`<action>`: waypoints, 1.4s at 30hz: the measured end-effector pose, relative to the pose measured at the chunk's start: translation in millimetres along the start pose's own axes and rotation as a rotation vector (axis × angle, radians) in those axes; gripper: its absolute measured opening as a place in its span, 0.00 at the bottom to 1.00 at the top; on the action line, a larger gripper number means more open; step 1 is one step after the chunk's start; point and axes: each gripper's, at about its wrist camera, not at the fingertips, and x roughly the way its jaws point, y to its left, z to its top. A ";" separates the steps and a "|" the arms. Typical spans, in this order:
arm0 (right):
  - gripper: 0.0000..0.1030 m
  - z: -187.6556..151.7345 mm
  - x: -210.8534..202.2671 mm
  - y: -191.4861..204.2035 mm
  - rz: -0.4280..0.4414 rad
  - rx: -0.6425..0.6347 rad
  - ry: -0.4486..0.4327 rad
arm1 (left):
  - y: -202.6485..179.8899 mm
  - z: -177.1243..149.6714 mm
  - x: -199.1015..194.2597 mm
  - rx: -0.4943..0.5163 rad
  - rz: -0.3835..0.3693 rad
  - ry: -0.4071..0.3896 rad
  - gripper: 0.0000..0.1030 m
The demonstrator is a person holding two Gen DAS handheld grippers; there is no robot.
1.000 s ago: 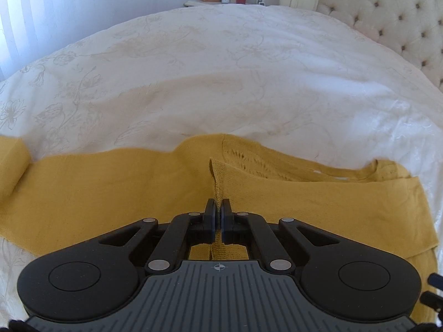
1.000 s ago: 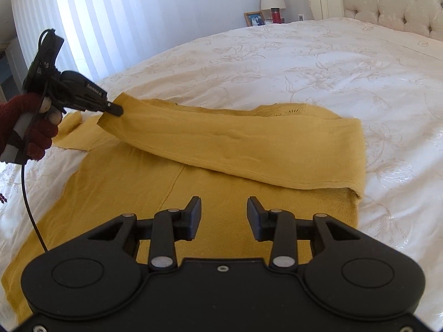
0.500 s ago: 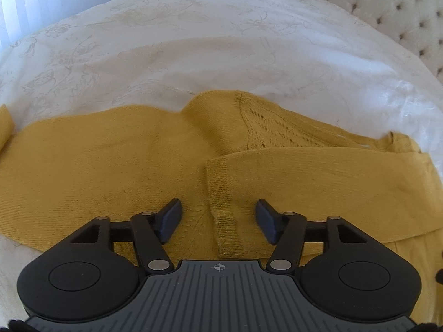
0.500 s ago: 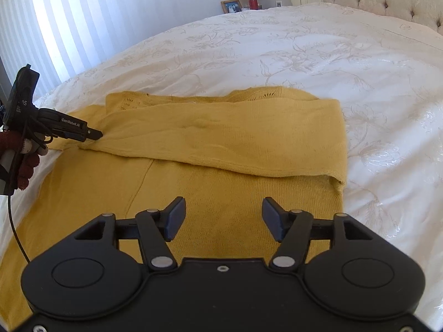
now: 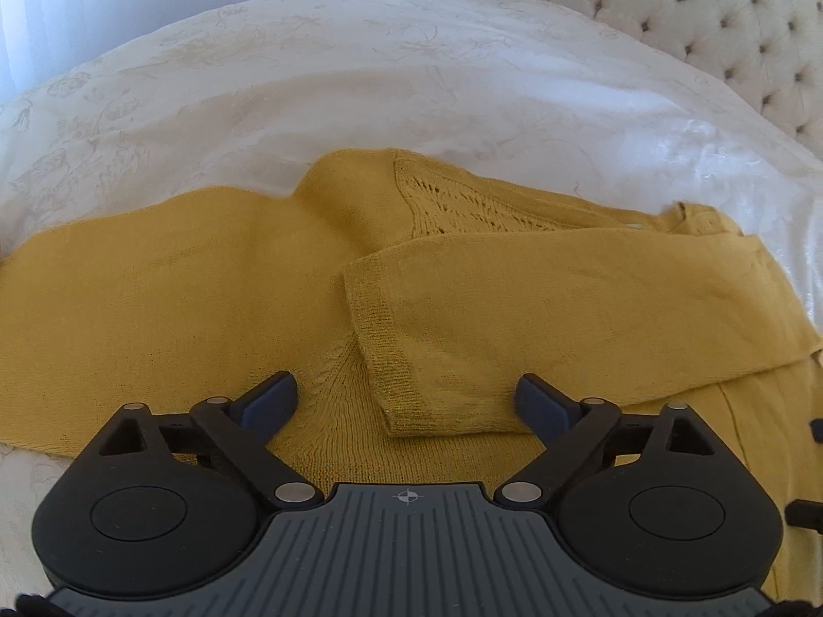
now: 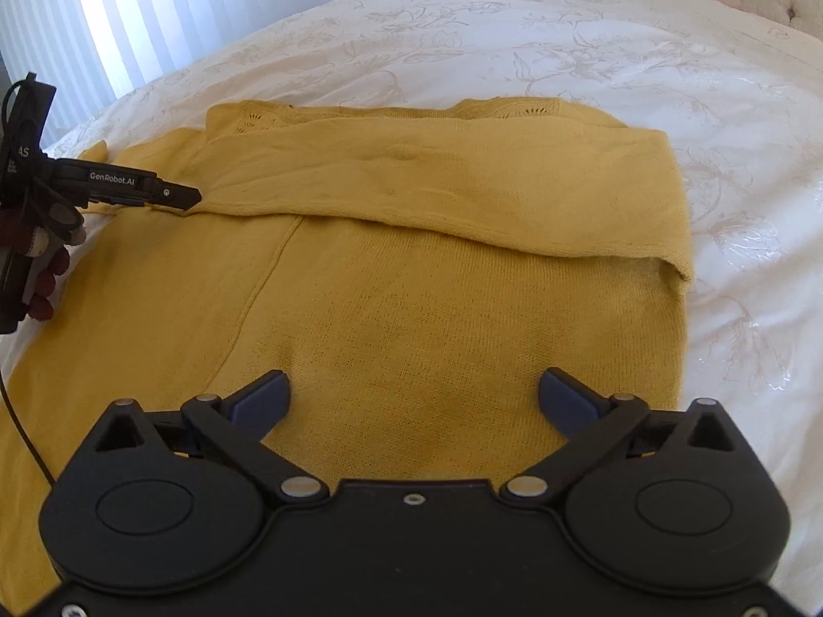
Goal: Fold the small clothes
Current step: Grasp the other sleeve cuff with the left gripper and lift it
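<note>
Bed: I am looking across a white floral bedspread [image 5: 411, 77] that is filling both views, with a tufted headboard [image 5: 720, 25] running along its far right.
Sweater: a mustard knit sweater [image 6: 437, 308] is lying flat on the bedspread, one sleeve [image 6: 463, 180] folded across its body.
Sleeve cuff: the ribbed cuff [image 5: 380, 339] is resting on the sweater's body, untouched, between my left pads.
Left gripper: my left gripper [image 5: 406, 401] is hovering just over the cuff; its jaws have just been opening and are standing wide apart, gripping nothing.
Right gripper: my right gripper [image 6: 414, 391] is hanging over the lower body, jaws just opened wide, gripping nothing.
</note>
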 end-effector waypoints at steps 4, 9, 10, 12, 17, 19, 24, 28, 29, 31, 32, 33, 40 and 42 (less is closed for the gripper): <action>1.00 -8.7 3.1 10.1 -0.061 -0.038 -0.023 | 4.5 -2.0 -3.9 0.024 -0.032 0.002 0.92; 1.00 -2.8 6.4 18.3 -0.096 -0.102 0.030 | 22.2 6.9 -26.5 -0.001 -0.002 -0.043 0.88; 1.00 2.0 7.4 16.8 -0.090 -0.101 0.056 | 31.1 8.7 -34.0 -0.010 0.015 -0.068 0.88; 1.00 11.7 7.9 14.2 -0.074 -0.094 0.105 | 50.4 14.9 -46.6 -0.027 0.063 -0.096 0.88; 0.89 39.3 -6.3 20.9 0.033 -0.120 0.137 | 125.0 31.3 -90.9 -0.157 0.191 -0.209 0.88; 0.89 53.6 -16.0 31.5 0.061 -0.145 0.100 | 154.1 37.7 -107.4 -0.207 0.255 -0.252 0.88; 0.89 97.2 -24.8 63.8 0.136 -0.182 0.058 | 213.1 44.0 -132.1 -0.350 0.373 -0.328 0.88; 0.89 128.7 -20.5 97.5 0.190 -0.193 0.051 | 247.9 35.7 -130.2 -0.467 0.426 -0.319 0.88; 0.89 133.7 -19.5 106.8 0.201 -0.207 0.046 | 256.5 32.4 -127.4 -0.502 0.418 -0.308 0.88; 0.89 139.7 -17.8 125.6 0.217 -0.241 0.028 | 270.9 24.6 -120.0 -0.570 0.391 -0.284 0.88; 0.89 140.8 -17.1 132.9 0.228 -0.249 0.017 | 276.1 21.1 -115.2 -0.601 0.374 -0.274 0.88; 0.89 141.0 -16.4 141.3 0.242 -0.254 0.008 | 280.7 15.7 -111.1 -0.631 0.359 -0.264 0.88; 0.89 122.6 -8.9 178.0 0.304 -0.315 0.003 | 293.3 -5.8 -78.3 -0.684 0.311 -0.199 0.88; 0.89 119.0 -7.9 187.6 0.306 -0.359 -0.002 | 293.5 -5.6 -73.3 -0.674 0.314 -0.203 0.88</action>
